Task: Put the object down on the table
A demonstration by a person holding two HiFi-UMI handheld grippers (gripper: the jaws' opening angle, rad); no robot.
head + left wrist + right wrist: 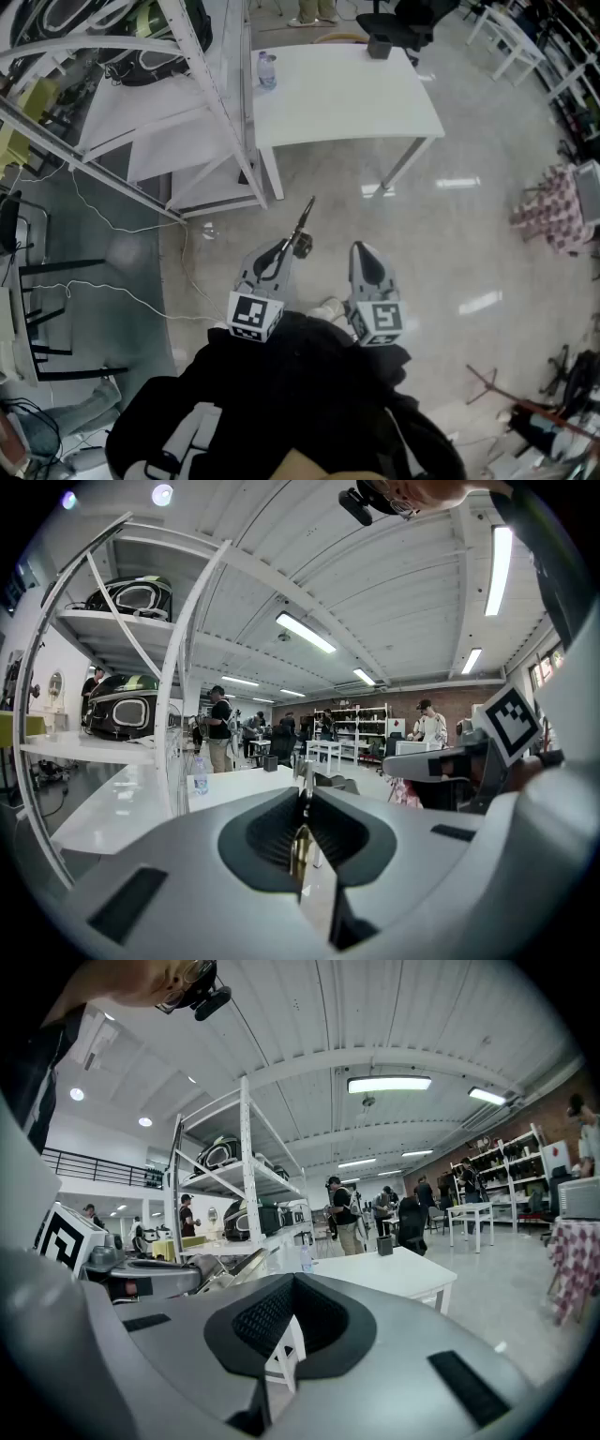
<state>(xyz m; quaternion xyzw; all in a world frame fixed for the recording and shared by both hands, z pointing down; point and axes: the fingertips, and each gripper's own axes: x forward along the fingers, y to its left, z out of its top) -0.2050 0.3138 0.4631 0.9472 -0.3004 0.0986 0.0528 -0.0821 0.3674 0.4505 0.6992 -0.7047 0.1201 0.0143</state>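
Stands on a glossy pale floor [450, 234] a little short of a white table [356, 108], both grippers aimed toward it and tipped slightly downward. Pinches a slim metal tool [302, 228] in the left gripper [281, 251] — jaws closed on its near end, ribbed pads pressing either side of the bright shaft, far end sticking out forward and up, in the air above the floor and not on the tabletop. Carries nothing in the right gripper [361, 251], just beside the left, jaws brought together at the tips. Only open floor between tool and table. On the tabletop, a clear water bottle [267, 70] at the left edge and a small black box [379, 45] at the far edge. Right against the table's left side, a white metal shelving rack [211, 94] with diagonal braces, black-and-white cases [131, 597] lying on its shelves. Thin white cables [103, 220] trailing across the greyer floor under and beside that rack. Well off to the right, a checkered cloth [553, 211] draped over something. Beyond all this, a large workshop hall — white ribbed ceiling with strip lights, reddish brick on the back wall, more white tables and shelves, several people [220, 728] standing about in the distance.
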